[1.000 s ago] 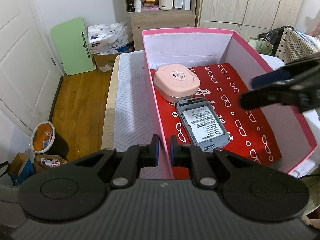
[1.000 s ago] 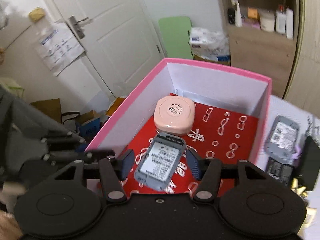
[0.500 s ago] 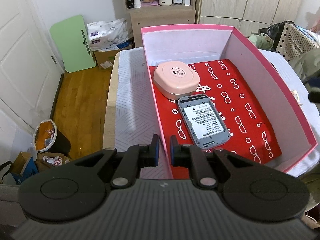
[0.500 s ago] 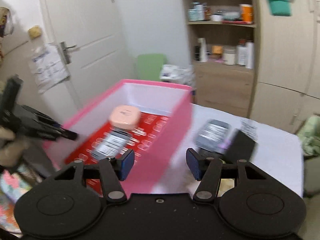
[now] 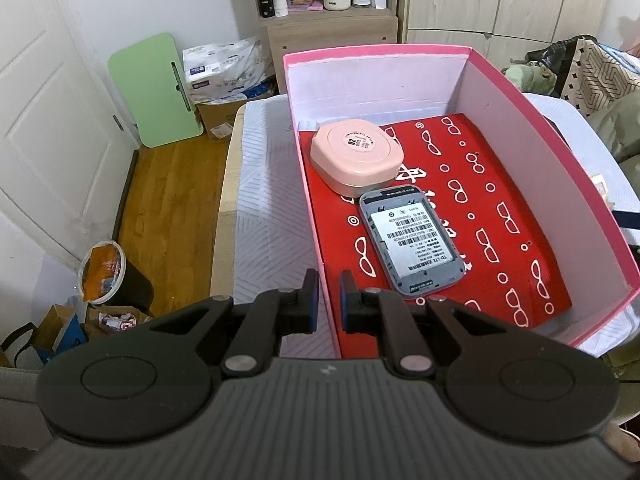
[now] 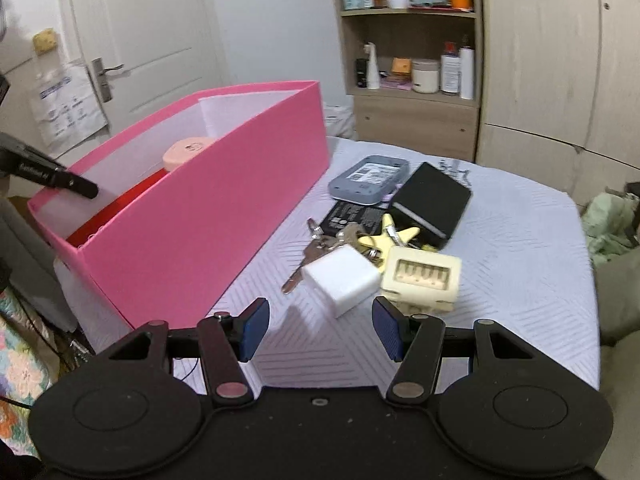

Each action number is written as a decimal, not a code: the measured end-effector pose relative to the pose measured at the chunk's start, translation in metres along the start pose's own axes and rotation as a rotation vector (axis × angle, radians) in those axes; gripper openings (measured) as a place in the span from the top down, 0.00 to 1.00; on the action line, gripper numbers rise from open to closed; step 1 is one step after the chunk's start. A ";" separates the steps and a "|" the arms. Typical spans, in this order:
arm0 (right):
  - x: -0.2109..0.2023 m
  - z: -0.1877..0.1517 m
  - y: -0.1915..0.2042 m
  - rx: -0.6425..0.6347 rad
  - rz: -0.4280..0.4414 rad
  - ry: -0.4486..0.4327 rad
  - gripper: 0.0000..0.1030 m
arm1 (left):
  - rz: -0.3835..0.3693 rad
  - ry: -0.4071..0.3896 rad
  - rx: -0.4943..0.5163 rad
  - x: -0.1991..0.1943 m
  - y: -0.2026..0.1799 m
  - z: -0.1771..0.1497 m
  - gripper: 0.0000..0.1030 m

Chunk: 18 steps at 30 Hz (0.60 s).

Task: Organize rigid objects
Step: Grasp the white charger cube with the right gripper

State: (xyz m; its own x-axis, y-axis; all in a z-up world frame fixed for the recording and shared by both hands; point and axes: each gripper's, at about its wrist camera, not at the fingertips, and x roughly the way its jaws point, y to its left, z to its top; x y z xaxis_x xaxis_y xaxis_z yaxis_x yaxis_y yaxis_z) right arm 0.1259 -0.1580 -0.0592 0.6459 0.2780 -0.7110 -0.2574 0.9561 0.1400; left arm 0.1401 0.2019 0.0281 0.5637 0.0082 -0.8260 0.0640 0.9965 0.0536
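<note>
A pink box [image 5: 376, 49] with a red patterned lining stands on the white-covered table. Inside lie a round pink case [image 5: 356, 154] and a grey device [image 5: 412, 240], label side up. My left gripper [image 5: 329, 304] is shut on the box's near left wall. In the right wrist view the box [image 6: 208, 232] is at the left. My right gripper [image 6: 320, 328] is open and empty, just in front of a white cube charger [image 6: 342, 278]. Behind the cube lie a cream block [image 6: 420, 278], keys [image 6: 316, 252], a black case [image 6: 432, 204] and a second grey device [image 6: 370, 178].
A yellow star charm [image 6: 390, 236] and a flat black battery [image 6: 352, 214] sit in the same pile. A shelf unit [image 6: 412, 80] and wardrobe doors [image 6: 552, 60] stand behind the table. Left of the table are a green board [image 5: 160, 92] and a bin [image 5: 108, 276].
My right gripper has left the box, with the grey device still lying inside, and swung right and down to the pile on the table. The left gripper has stayed on the box wall.
</note>
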 end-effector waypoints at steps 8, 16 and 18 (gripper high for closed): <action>0.032 -0.001 -0.006 0.024 -0.045 -0.015 0.40 | 0.003 0.004 0.008 0.000 0.000 0.000 0.91; 0.048 -0.002 0.005 -0.053 -0.109 -0.046 0.37 | -0.004 0.003 0.003 0.000 0.001 0.000 0.91; 0.048 -0.002 0.005 -0.044 -0.108 -0.053 0.35 | -0.006 0.004 0.001 0.000 0.001 0.000 0.90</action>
State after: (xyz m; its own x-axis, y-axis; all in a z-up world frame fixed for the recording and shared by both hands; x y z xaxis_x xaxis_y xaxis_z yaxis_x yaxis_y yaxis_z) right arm 0.1543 -0.1402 -0.0943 0.7081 0.1794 -0.6829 -0.2152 0.9760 0.0333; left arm 0.1396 0.2029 0.0282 0.5602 0.0024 -0.8283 0.0683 0.9965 0.0491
